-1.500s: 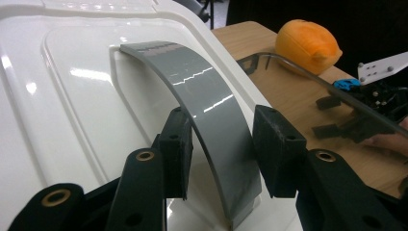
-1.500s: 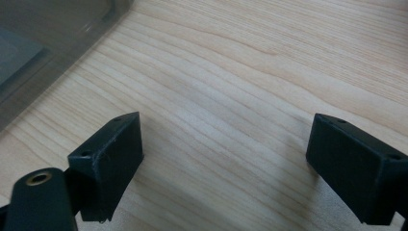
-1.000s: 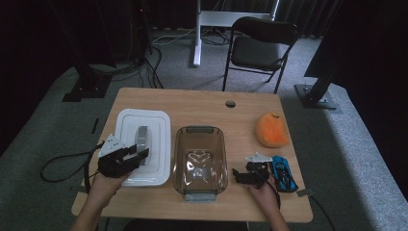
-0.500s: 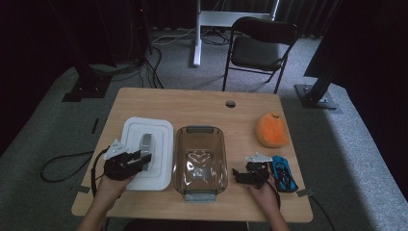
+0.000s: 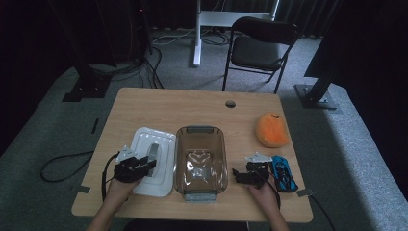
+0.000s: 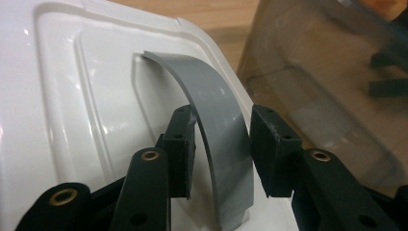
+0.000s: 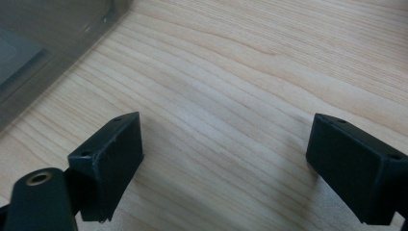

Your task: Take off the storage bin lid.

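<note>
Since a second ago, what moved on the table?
The left gripper came down toward the person's edge, carrying the white lid by its grey handle, jaws closed on it. The glass dish, orange toy, blue car and right gripper stayed put.

Wooden table (image 5: 192,108), white lid (image 5: 156,166), clear glass dish (image 5: 201,161), orange plush (image 5: 272,130), blue toy car (image 5: 284,174)

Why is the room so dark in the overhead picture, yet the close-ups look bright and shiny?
High view: dim surroundings, only the table lit, detail soft. Left gripper view: glare streaks on the white lid, its grey handle sharp, the clear dish hazy. Right gripper view: wood grain crisp, soft shadows beside the jaws, nearest parts blurred.
</note>
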